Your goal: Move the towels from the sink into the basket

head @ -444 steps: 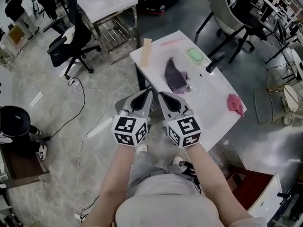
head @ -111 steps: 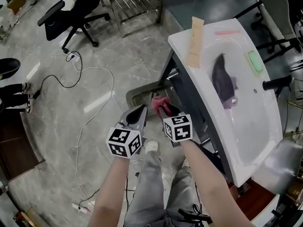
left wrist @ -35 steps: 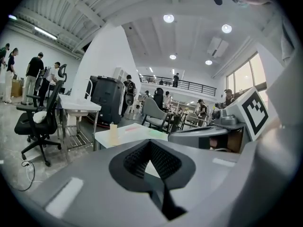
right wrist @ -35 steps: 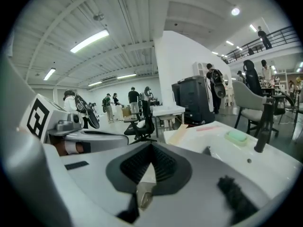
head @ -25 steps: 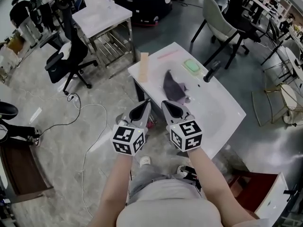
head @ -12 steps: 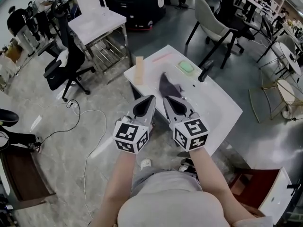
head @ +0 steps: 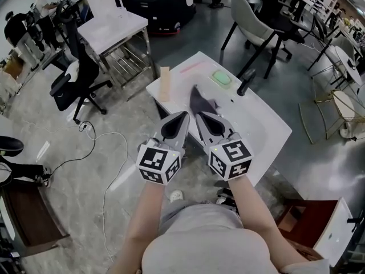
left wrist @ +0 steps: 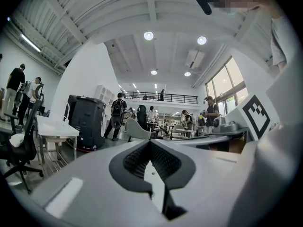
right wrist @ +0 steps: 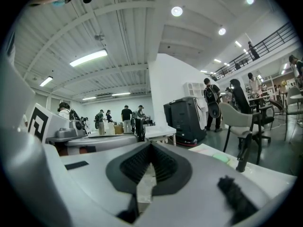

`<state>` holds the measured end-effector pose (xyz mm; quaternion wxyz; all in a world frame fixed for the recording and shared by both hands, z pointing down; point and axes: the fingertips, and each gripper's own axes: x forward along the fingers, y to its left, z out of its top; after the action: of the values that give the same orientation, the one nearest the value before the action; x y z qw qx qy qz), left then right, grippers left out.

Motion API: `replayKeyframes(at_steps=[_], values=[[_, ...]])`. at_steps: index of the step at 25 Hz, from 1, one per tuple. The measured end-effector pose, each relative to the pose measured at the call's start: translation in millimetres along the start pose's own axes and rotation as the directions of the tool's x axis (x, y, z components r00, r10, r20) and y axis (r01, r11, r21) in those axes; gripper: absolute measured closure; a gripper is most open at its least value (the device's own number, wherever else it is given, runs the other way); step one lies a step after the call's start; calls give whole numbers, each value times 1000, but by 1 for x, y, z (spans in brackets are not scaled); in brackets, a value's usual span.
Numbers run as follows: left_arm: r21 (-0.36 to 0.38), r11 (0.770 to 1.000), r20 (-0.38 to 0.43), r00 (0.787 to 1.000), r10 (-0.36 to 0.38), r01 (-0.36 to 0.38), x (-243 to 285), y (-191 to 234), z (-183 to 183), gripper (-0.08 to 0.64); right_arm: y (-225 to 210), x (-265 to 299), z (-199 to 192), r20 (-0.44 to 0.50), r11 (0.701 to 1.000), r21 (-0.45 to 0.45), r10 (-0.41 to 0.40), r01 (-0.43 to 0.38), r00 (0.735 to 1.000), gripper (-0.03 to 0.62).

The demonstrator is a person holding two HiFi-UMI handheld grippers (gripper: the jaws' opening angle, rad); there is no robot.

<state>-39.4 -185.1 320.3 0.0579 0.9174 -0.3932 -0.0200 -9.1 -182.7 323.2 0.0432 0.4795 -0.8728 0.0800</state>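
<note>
My left gripper (head: 177, 121) and right gripper (head: 205, 121) are pinched closed on nothing, side by side over the near rim of the white sink (head: 275, 123). Just past their tips at 12 o'clock, one dark purple towel (head: 198, 100) lies in the basin, not yet moved; the basket is out of sight. The towel's long axis runs 11 to 5 o'clock, narrow end toward 11.

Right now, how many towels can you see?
1. A dark towel lies crumpled in the white sink, at the far end of the basin. The space under the sink is out of view, so another towel may be hidden there.
</note>
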Motion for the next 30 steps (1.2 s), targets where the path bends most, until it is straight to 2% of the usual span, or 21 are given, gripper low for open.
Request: replayKeyframes(at_steps=[9, 16, 30], values=[[-19, 1000, -27, 1000, 0, 0, 7, 14, -10, 557, -21, 9, -12, -28, 999, 27, -45, 46, 999, 575], [-37, 999, -56, 998, -12, 10, 27, 28, -21, 557, -37, 24, -27, -77, 998, 13, -64, 65, 995, 575], [-69, 997, -140, 990, -30, 21, 60, 52, -68, 557, -67, 55, -68, -167, 997, 10, -72, 75, 983, 575]])
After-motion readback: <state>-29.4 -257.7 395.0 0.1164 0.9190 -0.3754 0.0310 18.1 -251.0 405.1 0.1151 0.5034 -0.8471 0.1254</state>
